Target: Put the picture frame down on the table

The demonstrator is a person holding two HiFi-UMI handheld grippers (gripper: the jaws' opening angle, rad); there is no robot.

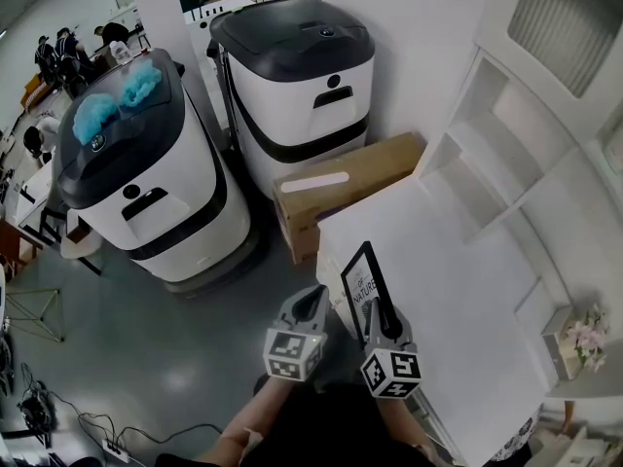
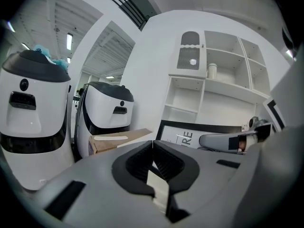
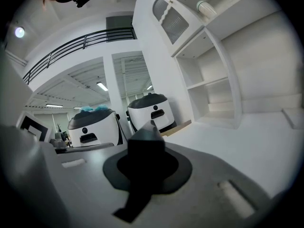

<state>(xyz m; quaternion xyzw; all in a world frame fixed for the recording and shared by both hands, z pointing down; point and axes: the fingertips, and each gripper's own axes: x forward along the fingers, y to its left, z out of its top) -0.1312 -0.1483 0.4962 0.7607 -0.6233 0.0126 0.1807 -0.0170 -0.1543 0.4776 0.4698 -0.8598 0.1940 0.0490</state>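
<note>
left tongs (image 1: 318, 293) and right tongs (image 1: 373, 309) closed, empty (picture frame (image 1: 358, 272) foot hidden behind).

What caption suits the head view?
Right gripper holds a black frame upright at the table edge, left gripper shut beside it.

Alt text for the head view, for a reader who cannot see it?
The right gripper holds a black picture frame upright at the edge of a white table. The left gripper is shut and empty beside it; a cardboard box sits beyond.
</note>
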